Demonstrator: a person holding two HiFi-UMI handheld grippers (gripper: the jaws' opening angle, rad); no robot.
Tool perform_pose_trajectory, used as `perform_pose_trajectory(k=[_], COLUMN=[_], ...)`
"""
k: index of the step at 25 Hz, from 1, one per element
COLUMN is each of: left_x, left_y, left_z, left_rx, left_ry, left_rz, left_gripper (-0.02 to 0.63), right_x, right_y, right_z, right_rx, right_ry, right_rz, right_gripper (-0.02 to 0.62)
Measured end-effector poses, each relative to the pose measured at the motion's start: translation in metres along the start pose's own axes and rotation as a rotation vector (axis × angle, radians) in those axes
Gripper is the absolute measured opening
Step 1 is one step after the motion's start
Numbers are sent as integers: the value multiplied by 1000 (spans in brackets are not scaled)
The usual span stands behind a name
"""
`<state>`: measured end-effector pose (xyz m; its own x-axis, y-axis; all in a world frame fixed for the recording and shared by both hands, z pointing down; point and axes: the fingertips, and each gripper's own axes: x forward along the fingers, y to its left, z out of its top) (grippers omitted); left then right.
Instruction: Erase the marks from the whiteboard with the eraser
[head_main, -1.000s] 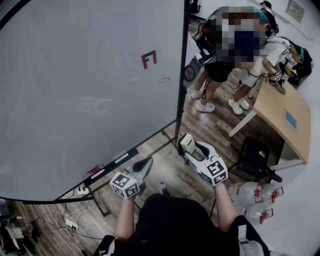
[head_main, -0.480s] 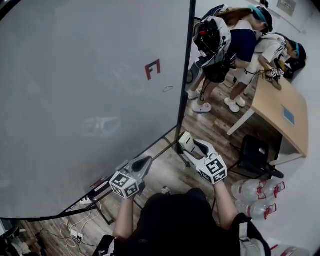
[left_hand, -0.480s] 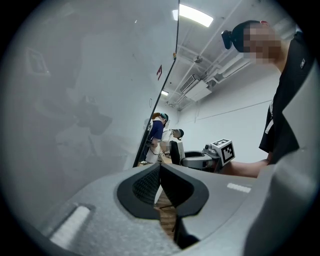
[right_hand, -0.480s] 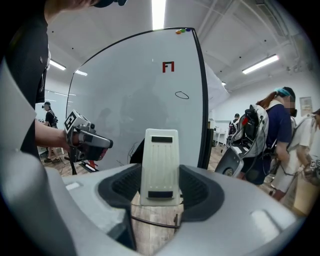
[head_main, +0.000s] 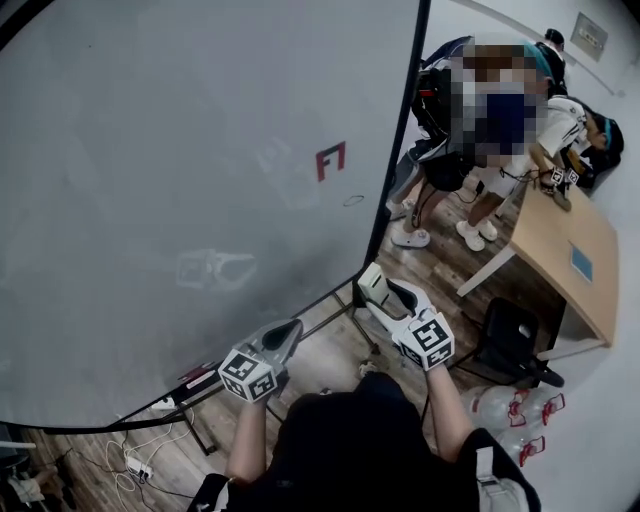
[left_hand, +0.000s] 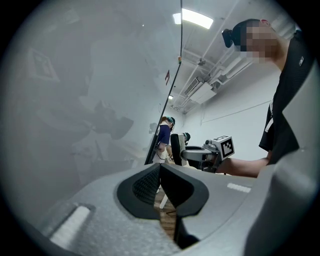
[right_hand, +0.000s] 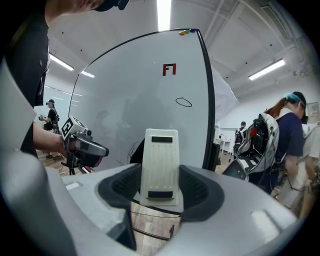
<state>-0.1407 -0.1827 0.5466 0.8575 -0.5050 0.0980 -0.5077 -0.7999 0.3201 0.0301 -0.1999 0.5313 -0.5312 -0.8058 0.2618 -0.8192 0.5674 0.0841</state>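
Whiteboard (head_main: 150, 150) edge and red mark (head_main: 330, 160) further right in head view than before. Right gripper (head_main: 385, 298): fingers clamp eraser (right_hand: 160, 165), upright, short of board. Left gripper (left_hand: 160, 186): fingers pressed together, empty. Oval mark (head_main: 353, 200) under red mark.

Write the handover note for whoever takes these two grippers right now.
Left gripper: shut, empty, held low in front of the board.
Right gripper: shut on the white rectangular plastic eraser, low near the board's right edge and seemingly apart from its surface.
Large white whiteboard: the red angular mark and the small thin oval outline below it are both unwiped, close to the right edge.
Done: eraser is in the grip.
Left: raise the eraser and wipe off both marks.
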Motion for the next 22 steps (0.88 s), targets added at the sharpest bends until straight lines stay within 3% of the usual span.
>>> perform_pose_trajectory(k=[8, 17, 22], left_x=[14, 43, 54], left_y=[10, 6, 9], left_z=[8, 13, 18], left_rx=[-12, -6, -10], left_ry=[-18, -11, -17], left_rz=[61, 98, 134], left_gripper=[11, 11, 11], right_x=[28, 32, 33], right_y=[-46, -96, -111], right_z=[43, 127, 153], right_rx=[-81, -257, -332], right_ry=[-67, -261, -344], right_rz=[28, -8, -14], right_gripper=[239, 239, 239])
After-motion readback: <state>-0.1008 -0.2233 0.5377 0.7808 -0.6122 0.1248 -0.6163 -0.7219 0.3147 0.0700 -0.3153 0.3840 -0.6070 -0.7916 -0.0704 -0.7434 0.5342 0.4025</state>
